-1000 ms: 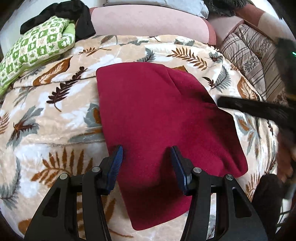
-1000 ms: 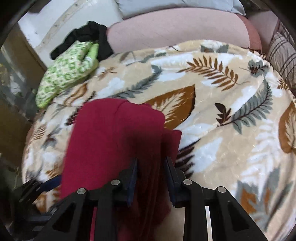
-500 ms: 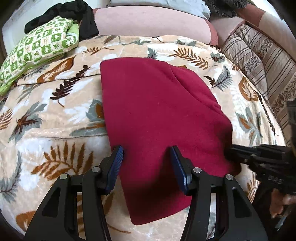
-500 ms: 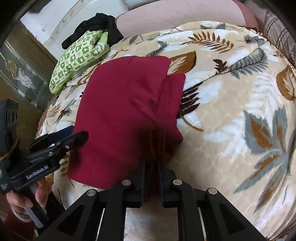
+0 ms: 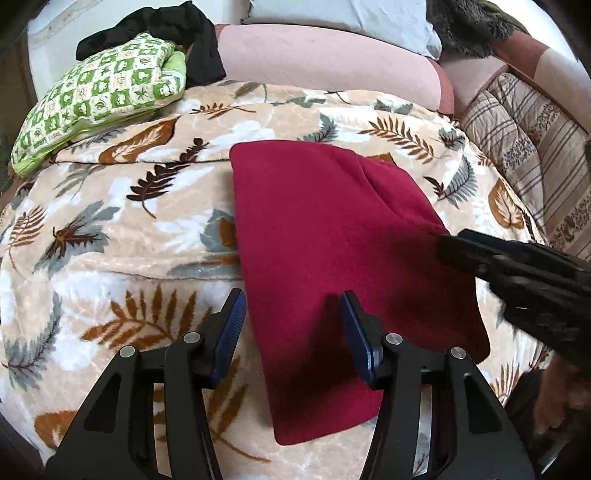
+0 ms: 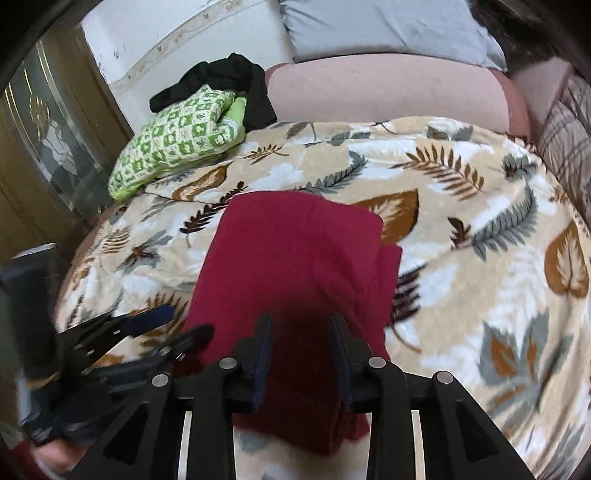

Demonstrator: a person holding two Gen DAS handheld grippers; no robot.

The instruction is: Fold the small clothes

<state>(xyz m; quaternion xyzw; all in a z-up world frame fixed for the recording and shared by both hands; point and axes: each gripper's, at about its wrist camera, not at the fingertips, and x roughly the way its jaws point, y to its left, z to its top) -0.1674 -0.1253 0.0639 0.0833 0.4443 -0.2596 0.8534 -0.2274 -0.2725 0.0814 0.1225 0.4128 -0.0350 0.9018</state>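
A dark red garment (image 5: pixel 332 236) lies folded flat on the leaf-patterned blanket (image 5: pixel 110 236); it also shows in the right wrist view (image 6: pixel 295 266). My left gripper (image 5: pixel 291 317) is open and empty, hovering over the garment's near left edge. My right gripper (image 6: pixel 301 343) is open over the garment's near right part, with cloth below the jaws and nothing held. In the left wrist view the right gripper (image 5: pixel 517 273) comes in from the right at the garment's edge. In the right wrist view the left gripper (image 6: pixel 147 332) shows at the lower left.
A green-and-white checked folded cloth (image 5: pixel 99 99) and a black garment (image 5: pixel 177 33) lie at the far left corner. A pink cushion (image 5: pixel 325 62) and grey pillow (image 5: pixel 343 18) stand behind. A striped quilt (image 5: pixel 532 147) lies to the right. A wooden cabinet (image 6: pixel 40 155) stands left.
My right gripper has let go of the red garment and opened, drawing back over its near edge. The garment now lies flat. My left gripper stays open, shifted slightly.
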